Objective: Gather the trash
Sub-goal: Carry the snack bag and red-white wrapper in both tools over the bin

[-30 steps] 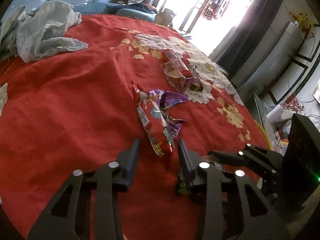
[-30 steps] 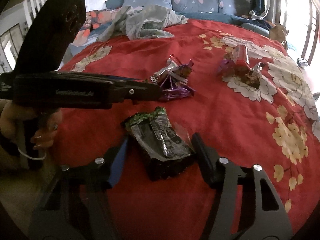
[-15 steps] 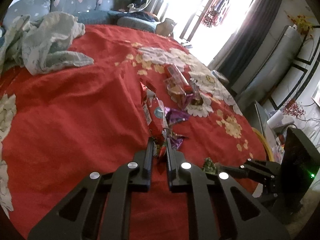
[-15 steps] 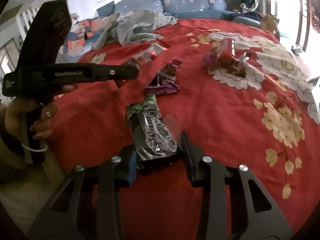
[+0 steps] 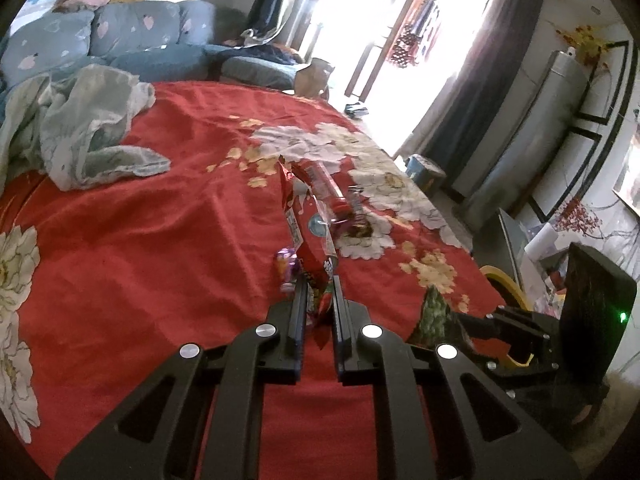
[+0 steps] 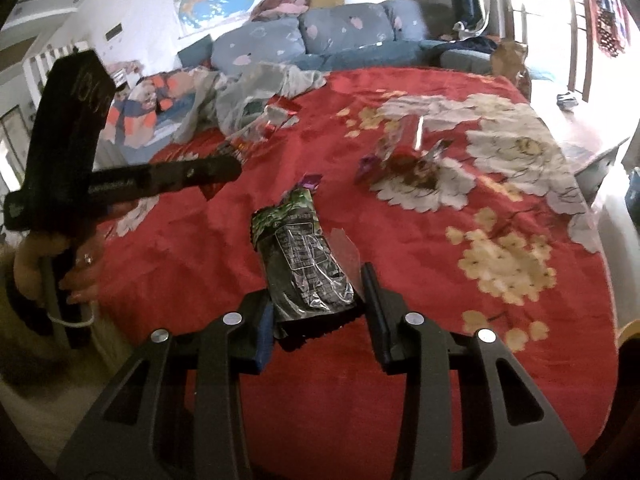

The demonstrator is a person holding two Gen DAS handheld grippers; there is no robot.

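Your left gripper [image 5: 319, 304] is closed almost fully, its two black fingers pinching the near end of a long red foil snack wrapper [image 5: 308, 236] that stretches away from the tips over the red bedspread with white and cream flowers [image 5: 160, 240]. A small purple candy wrapper [image 5: 286, 266] sits just to the left of that red wrapper, close to the left finger. Farther off, a loose heap of red and clear wrappers [image 5: 340, 204] lies on a white flower of the print. Your right gripper [image 6: 320, 300] is partly closed, and both fingers press on the near end of a crumpled dark green and black foil packet [image 6: 300, 256], which sticks out beyond the tips above the bedspread; a clear scrap of film juts from its right side. Past the packet's far tip a small purple piece shows, and a further pile of wrappers [image 6: 404, 156] rests on the flower print to the far right. On the left of the right wrist view, your hand [image 6: 52, 264] grips the handle of the other gripper. A rumpled pale green cloth [image 5: 80, 136] lies at the far left of the bed, before a blue sofa [image 5: 132, 40].
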